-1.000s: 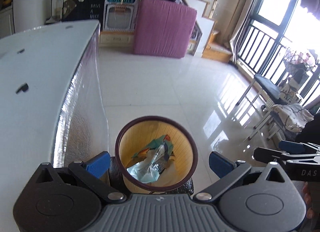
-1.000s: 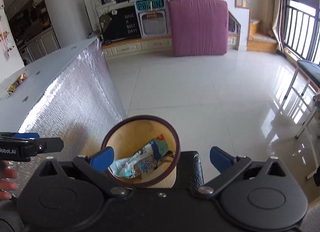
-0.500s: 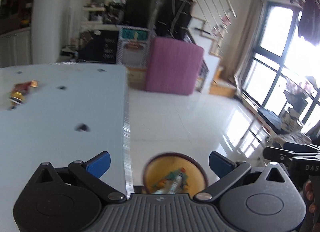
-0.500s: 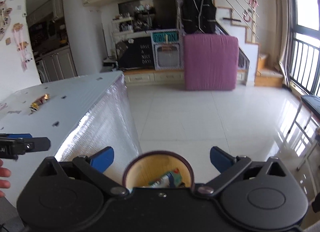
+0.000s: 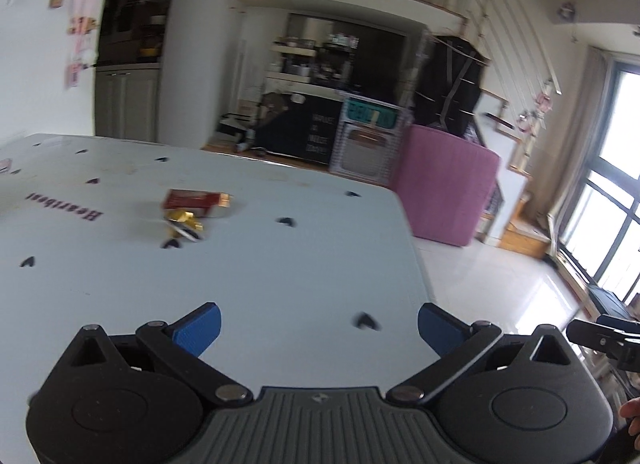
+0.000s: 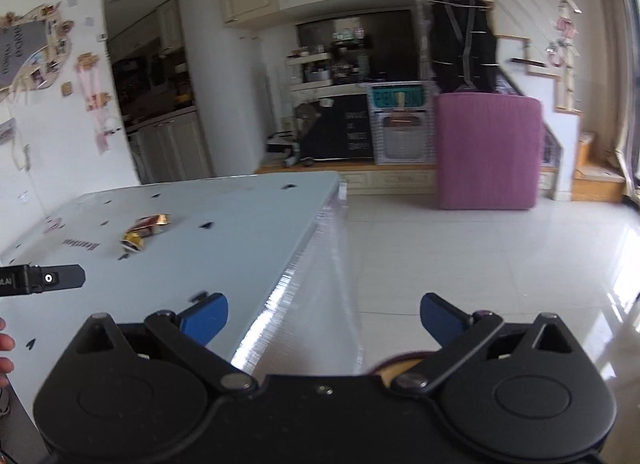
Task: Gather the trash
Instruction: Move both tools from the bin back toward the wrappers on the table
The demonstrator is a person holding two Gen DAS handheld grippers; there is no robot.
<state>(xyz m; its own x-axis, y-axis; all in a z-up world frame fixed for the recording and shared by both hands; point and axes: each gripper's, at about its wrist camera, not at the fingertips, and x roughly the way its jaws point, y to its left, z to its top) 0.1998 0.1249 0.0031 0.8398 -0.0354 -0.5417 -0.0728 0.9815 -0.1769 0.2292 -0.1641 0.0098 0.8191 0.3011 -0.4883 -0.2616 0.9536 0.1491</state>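
So the biggest thing here is the pale blue-white table top with little dark heart marks (image 5: 248, 264), filling most of the left wrist view, with its silvery foil-looking side panel (image 6: 316, 288) dropping to the glossy tiled floor. Far across the room there's a pink upright cushion block (image 6: 488, 152), not part of the job.

Down at the bottom edge of the right wrist view you can just catch the dark rim of a round bin with a tan inside (image 6: 394, 364), mostly hidden behind the gripper body.

The left gripper (image 5: 318, 324) hangs over the near part of the table, blue pads spread wide, nothing between them. The right gripper (image 6: 324, 316) is spread wide too and empty, sitting over the table edge and floor.

The trash left to grab: a flat red wrapper with gold ends (image 5: 196, 200), and touching its near side a crumpled gold foil scrap (image 5: 184, 222). Both lie well ahead of the left gripper, mid-table. It's blurry, so I can't swear the gold bit is a separate piece.

My guess is these weigh almost nothing, crinkle easily and slide on that smooth top. I'd pinch the raised crumpled part, or the wrapper's lifted end, rather than the flat middle.
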